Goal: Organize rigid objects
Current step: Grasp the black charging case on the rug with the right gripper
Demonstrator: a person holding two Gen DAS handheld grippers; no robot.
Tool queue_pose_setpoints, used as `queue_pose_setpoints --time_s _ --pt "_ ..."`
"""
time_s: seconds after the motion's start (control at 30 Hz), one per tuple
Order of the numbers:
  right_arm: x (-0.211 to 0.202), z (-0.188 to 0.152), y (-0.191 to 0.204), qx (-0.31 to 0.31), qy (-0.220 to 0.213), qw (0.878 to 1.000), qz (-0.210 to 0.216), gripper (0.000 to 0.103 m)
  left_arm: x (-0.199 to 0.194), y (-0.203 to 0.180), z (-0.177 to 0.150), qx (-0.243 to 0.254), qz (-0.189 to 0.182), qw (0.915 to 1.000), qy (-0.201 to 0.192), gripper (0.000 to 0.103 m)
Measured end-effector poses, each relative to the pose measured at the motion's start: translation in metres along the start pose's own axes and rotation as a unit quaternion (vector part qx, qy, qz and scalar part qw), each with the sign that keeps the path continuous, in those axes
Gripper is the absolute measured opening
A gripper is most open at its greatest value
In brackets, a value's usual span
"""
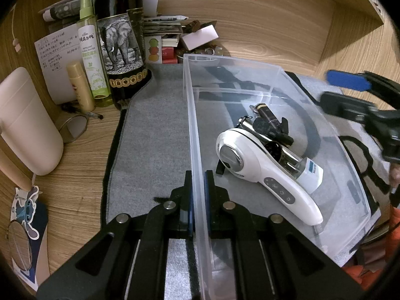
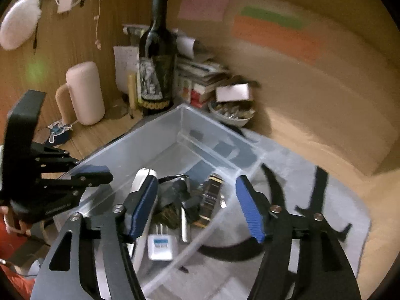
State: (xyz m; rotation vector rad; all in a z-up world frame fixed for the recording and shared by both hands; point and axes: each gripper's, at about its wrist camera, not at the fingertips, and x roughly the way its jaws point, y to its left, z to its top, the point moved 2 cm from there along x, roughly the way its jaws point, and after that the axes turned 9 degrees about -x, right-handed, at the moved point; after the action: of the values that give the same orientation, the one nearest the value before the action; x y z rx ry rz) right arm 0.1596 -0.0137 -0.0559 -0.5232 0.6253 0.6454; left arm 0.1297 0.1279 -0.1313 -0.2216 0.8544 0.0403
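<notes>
A clear plastic bin [image 1: 191,125] sits on a grey mat. My left gripper [image 1: 198,177] is shut on the bin's near left wall, one blue pad on each side of it. Inside lie a white handheld device [image 1: 262,172], a white charger plug [image 1: 311,175], a black-and-gold tube [image 1: 266,111] and some dark metal pieces. My right gripper [image 2: 197,207] hovers open above these items, nothing between its blue pads; it also shows as a blur over the bin's right side [image 1: 350,92]. From the right wrist I see the bin [image 2: 130,137], device [image 2: 143,177], plug [image 2: 160,246], tube [image 2: 211,200] and left gripper [image 2: 92,175].
Behind the bin stand a dark wine bottle [image 1: 120,37], a green spray bottle [image 1: 90,50], a yellow tube [image 1: 80,85] and stacked books [image 1: 165,35]. A pink cylinder [image 1: 25,125] stands at left. A bowl of small things [image 2: 232,115] sits by the bin's far corner. Wooden walls enclose the desk.
</notes>
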Motion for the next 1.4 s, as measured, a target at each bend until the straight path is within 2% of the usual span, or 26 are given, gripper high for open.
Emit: queue_pose_setpoints --time_s 0.27,0.57,0.8,1.1,1.33,1.4 --pt "-0.044 -0.029 -0.023 0.027 -0.006 0.998 -0.054 0.066 0.000 0.000 0.000 0.001 0.000 1.0000 0.000 0.006" --pt "-0.063 -0.084 -0.042 0.082 0.042 0.992 -0.087 0.066 0.000 0.000 0.000 0.002 0.002 1.0000 0.000 0.006" --pt "-0.056 -0.131 -0.034 0.134 0.087 0.985 -0.066 0.066 0.000 0.000 0.000 0.004 0.002 1.0000 0.000 0.006" --pt "-0.036 -0.163 -0.019 0.166 0.120 0.978 -0.026 0.066 -0.001 -0.001 0.000 0.006 0.004 1.0000 0.000 0.006" --pt "-0.036 -0.165 -0.023 0.159 0.108 0.980 -0.044 0.024 -0.001 -0.001 0.000 0.006 0.003 1.0000 0.000 0.006" --pt "-0.037 -0.165 -0.027 0.165 0.108 0.979 -0.042 0.024 -0.001 -0.001 0.000 0.006 0.004 1.0000 0.000 0.006"
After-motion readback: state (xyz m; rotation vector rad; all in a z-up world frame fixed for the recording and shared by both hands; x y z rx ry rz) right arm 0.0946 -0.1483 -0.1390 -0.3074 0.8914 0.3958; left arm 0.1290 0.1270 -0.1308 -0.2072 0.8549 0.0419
